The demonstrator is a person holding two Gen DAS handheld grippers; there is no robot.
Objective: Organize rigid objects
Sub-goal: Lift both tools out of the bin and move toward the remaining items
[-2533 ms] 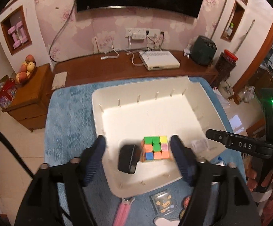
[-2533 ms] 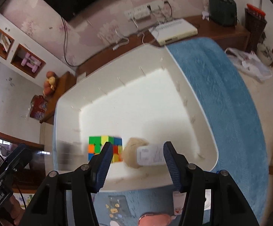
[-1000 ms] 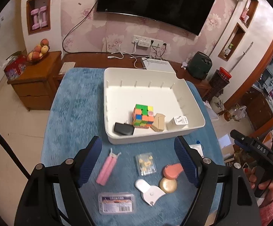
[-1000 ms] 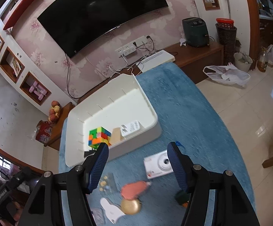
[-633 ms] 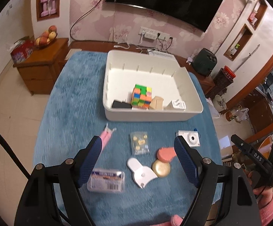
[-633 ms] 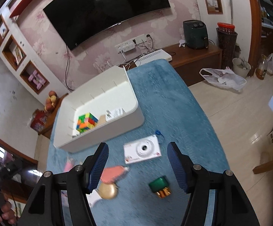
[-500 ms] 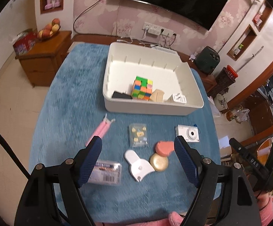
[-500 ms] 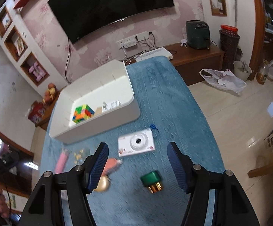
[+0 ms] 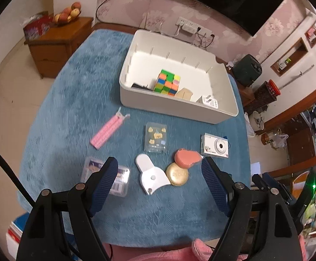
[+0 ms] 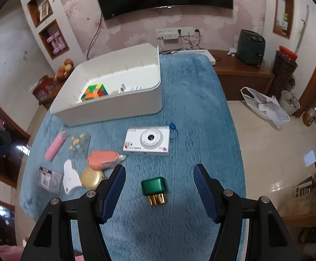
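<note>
Right tool (image 10: 159, 174) | wide apart | green bottle (image 10: 154, 188) only here

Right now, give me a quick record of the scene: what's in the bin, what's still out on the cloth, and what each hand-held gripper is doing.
bin: puzzle cube, wooden block, black item, white item
on cloth: camera, green box, pink comb, gold compact, sticker case
left hand-held gripper: open, empty
right hand-held gripper: open, above green box
</note>
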